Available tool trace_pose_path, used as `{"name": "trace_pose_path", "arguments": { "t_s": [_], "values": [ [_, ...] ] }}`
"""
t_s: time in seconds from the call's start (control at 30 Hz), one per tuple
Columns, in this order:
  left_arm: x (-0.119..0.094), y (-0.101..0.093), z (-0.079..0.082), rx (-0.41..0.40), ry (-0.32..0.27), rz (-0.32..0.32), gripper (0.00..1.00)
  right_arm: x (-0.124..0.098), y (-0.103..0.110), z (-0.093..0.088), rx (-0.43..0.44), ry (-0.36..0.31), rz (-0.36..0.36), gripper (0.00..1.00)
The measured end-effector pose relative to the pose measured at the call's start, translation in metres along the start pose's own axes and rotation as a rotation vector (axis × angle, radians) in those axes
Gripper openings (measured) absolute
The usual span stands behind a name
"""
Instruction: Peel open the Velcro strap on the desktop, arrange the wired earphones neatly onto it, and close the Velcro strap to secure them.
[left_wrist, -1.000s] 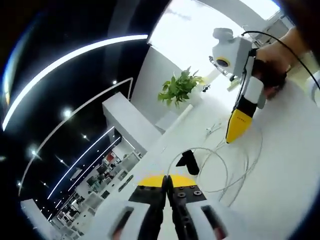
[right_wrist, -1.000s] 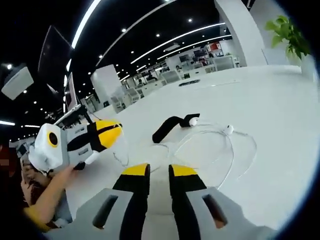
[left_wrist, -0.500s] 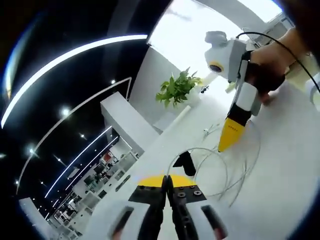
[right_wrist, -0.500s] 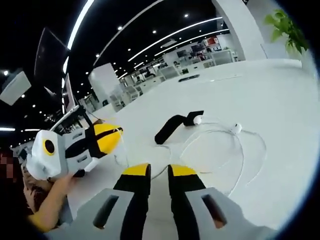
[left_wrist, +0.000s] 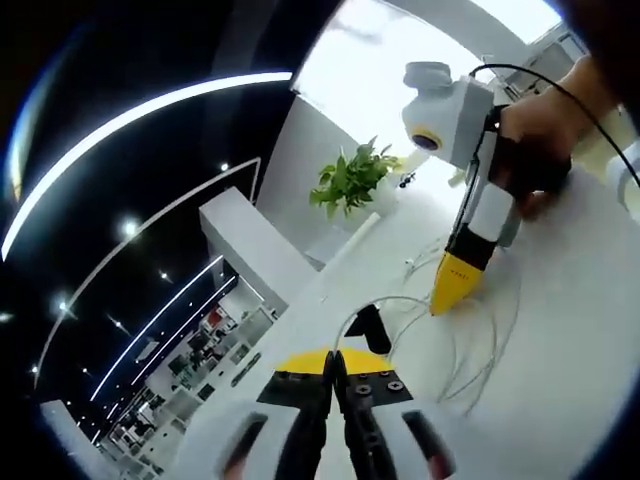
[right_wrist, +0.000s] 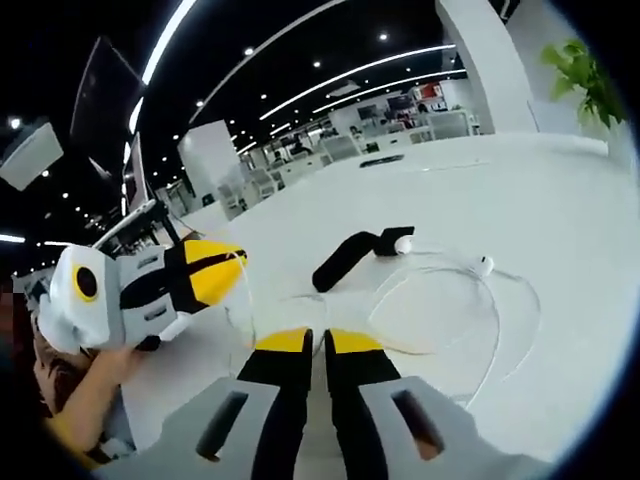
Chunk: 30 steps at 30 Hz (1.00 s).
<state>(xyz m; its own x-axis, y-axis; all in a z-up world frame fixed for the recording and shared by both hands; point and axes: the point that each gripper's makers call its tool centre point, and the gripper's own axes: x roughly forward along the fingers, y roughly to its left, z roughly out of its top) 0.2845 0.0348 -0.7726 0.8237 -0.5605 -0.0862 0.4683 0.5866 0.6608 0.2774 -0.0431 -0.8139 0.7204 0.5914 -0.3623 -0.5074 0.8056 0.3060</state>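
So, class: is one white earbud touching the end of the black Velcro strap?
Touching. In the right gripper view, one earbud sits right against the far end of the strap, with no desk showing between them.

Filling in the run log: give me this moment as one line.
left tongs: shut on earphone cable, lifted | right tongs: nearly shut, by the cable loops | Velcro strap: on desk, not wrapped

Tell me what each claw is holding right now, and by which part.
The left claw is shut on the earphone cable, which hangs from its tips. Whether the right claw grips the cable cannot be told.
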Motion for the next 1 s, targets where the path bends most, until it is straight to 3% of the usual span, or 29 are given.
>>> {"name": "trace_pose_path", "arguments": {
  "t_s": [0.2, 0.3, 0.53, 0.67, 1.0],
  "values": [
    [0.0, 0.0, 0.001, -0.002, -0.004, 0.001, 0.06, -0.002, 0.003, 0.004, 0.019, -0.035, 0.029, 0.05],
    [-0.002, -0.004, 0.008, -0.014, -0.036, -0.011, 0.06, -0.004, 0.006, 0.005, -0.001, -0.054, 0.036, 0.05],
    [-0.002, -0.006, 0.01, -0.011, -0.039, -0.018, 0.06, -0.008, 0.009, 0.012, -0.089, -0.131, 0.007, 0.04],
    [-0.001, -0.008, 0.012, 0.056, -0.038, -0.013, 0.06, -0.011, 0.014, 0.016, -0.12, -0.158, 0.013, 0.04],
    [-0.003, -0.01, 0.017, 0.078, -0.051, -0.019, 0.06, -0.023, 0.014, 0.035, -0.001, -0.268, 0.062, 0.04]
  ]
}}
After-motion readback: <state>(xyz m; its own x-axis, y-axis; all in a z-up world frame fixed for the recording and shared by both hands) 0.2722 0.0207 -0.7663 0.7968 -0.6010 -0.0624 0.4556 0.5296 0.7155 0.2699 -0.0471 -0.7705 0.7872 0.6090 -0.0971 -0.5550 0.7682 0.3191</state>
